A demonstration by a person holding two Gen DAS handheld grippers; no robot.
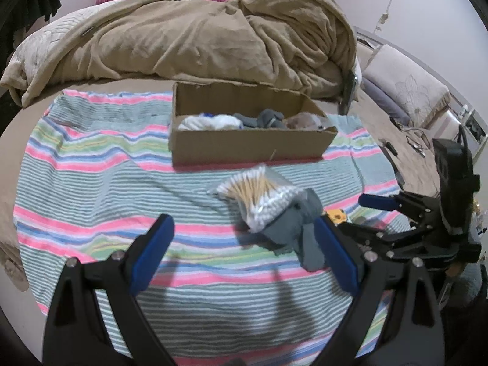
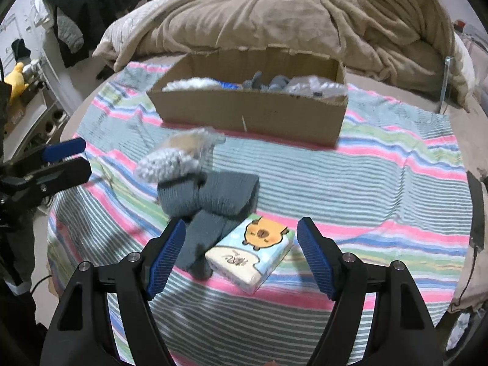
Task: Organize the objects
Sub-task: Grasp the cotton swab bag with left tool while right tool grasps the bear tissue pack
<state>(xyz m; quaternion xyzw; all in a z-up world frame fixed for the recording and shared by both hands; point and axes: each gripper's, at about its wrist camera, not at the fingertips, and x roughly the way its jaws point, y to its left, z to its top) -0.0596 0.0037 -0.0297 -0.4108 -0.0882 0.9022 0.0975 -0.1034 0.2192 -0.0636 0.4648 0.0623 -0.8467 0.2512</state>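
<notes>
You are working over a wide striped towel in pink, green, blue and white (image 2: pixel 381 183), which is lying spread flat under both pairs of fingers. Beyond your fingertips an open brown cardboard box (image 2: pixel 253 116) is sitting on the towel's far part, already holding white, grey and clear-wrapped soft items.

Your left gripper (image 1: pixel 244 244) is hovering with its blue-padded fingers (image 1: pixel 155 253) spread wide and holding nothing. Your right gripper (image 2: pixel 241 256) is likewise standing released, its ribbed blue pads (image 2: pixel 166 256) apart and empty.

A folded grey knitted sock (image 2: pixel 213 201) is lying just ahead of your right gripper's left finger, with one end reaching down between the fingers; in the left wrist view it is sitting close against the inner side of the right finger. A small pastel tissue pack printed with an orange cartoon animal (image 2: pixel 253 253) is lying between your right gripper's fingers, touching the sock. A clear plastic bag of wooden-stemmed cotton swabs (image 1: pixel 259 195) is resting partly on the sock's far end, ahead of both grippers and well short of the box.
</notes>
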